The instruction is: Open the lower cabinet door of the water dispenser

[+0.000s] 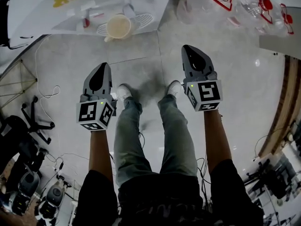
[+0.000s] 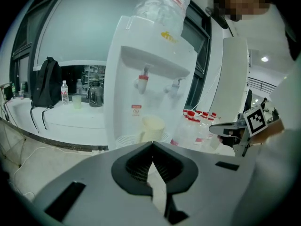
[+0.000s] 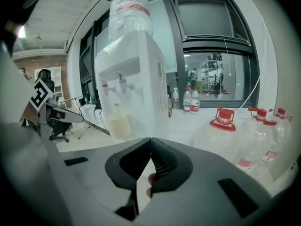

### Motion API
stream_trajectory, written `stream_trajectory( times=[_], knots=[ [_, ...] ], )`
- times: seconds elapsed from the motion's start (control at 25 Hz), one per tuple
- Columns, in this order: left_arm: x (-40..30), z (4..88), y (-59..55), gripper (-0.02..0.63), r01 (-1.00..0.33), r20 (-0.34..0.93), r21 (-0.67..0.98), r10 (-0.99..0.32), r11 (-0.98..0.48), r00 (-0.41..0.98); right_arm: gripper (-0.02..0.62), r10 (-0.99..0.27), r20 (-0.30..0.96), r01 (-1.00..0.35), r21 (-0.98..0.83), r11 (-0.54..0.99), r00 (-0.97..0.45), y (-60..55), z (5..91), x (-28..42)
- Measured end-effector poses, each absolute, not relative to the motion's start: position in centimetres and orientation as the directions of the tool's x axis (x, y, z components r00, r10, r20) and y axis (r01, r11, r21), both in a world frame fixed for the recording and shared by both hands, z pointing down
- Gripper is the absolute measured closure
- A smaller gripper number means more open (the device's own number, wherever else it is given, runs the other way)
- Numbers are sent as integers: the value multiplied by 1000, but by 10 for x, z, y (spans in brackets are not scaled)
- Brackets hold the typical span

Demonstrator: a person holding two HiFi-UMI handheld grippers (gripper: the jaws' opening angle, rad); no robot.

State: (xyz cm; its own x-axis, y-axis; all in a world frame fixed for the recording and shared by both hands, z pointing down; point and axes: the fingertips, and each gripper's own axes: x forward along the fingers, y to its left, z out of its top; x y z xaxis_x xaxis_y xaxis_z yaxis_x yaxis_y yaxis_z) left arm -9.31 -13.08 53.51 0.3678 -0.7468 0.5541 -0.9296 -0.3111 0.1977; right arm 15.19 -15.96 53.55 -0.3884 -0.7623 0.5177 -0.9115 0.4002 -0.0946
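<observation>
Up at the left of the head view, the white water dispenser (image 1: 56, 8) stands ahead of the person, seen from above, with a cream cup (image 1: 118, 26) on its drip tray (image 1: 143, 20). Its lower cabinet door cannot be made out: from above it is out of sight, and in both gripper views the gripper's own body covers the dispenser below the tray. The left gripper (image 1: 104, 66) points toward the dispenser, well apart from it; its jaws meet at the tips with nothing between them. Between the two grippers are the person's jeans (image 1: 127, 135) and white shoes (image 1: 123, 91) on the pale floor (image 1: 70, 65). The right gripper (image 1: 187, 48) is held level with the left one, jaws likewise pressed together and empty. Farther right, clear jugs (image 1: 244, 1) with red caps cluster beside the dispenser.
</observation>
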Motion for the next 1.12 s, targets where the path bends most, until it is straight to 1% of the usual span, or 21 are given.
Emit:
stream_trajectory(
  times=[0.68, 1.04, 1.12],
  knots=[
    [-108, 675, -155, 595, -934, 518, 167, -778, -316, 356, 581, -769, 499, -902, -64, 427, -400, -178, 679, 147],
    [-118, 742, -177, 595, -935, 485, 149, -800, -321, 352, 578, -787, 460, -895, -42, 444, -412, -202, 743, 138],
    [-120, 756, -180, 596, -935, 480, 144, -803, -325, 353, 570, -791, 451, -895, -38, 445, -413, -206, 756, 137]
  ],
)
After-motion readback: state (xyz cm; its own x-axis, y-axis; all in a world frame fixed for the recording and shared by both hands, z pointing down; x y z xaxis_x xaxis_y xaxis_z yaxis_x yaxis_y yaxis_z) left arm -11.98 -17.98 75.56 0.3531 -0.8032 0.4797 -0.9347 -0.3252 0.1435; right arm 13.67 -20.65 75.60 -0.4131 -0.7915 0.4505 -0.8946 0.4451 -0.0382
